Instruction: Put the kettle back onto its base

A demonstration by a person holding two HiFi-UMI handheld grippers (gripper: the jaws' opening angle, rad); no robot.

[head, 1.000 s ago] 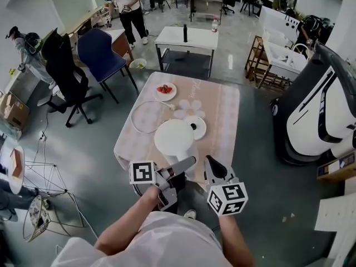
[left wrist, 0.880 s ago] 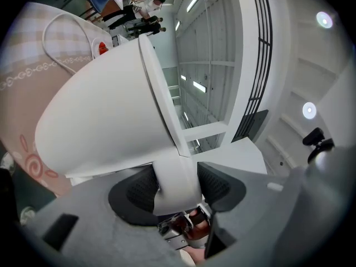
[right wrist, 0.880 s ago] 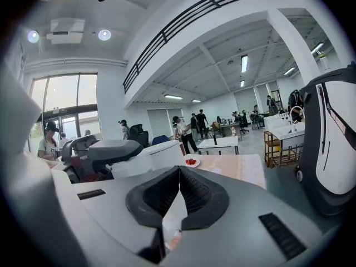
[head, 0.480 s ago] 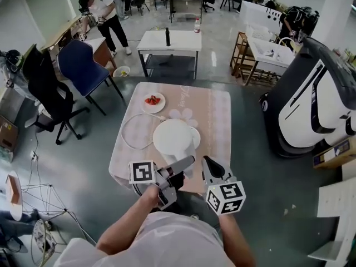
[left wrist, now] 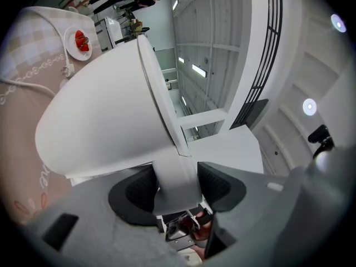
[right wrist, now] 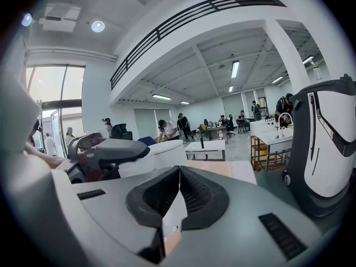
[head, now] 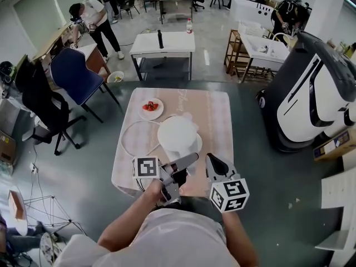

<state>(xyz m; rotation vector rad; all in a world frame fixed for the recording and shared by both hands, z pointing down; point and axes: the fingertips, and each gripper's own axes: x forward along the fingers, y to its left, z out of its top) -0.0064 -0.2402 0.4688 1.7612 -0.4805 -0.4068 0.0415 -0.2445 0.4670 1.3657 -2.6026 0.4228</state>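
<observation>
The white kettle (head: 177, 135) hangs over the near half of the small table, and from above it covers most of its round white base (head: 199, 144). My left gripper (head: 186, 163) is shut on the kettle's handle (left wrist: 177, 185), both dark pads pressing its sides, and the kettle body (left wrist: 105, 121) fills the left gripper view. I cannot tell whether the kettle touches the base. My right gripper (head: 214, 164) hovers just right of the kettle, shut with nothing in it, its pads (right wrist: 192, 191) meeting. The base's white cord (head: 131, 143) loops to the left.
The table wears a pink checked cloth (head: 217, 113) and carries a plate of strawberries (head: 151, 108) at its far left. A large white and black machine (head: 311, 93) stands to the right, a blue chair (head: 72, 74) to the left, a white side table (head: 164, 40) beyond.
Both grippers have moved forward over the table. The kettle has shifted right and away, and now covers the base that earlier showed beside it.
</observation>
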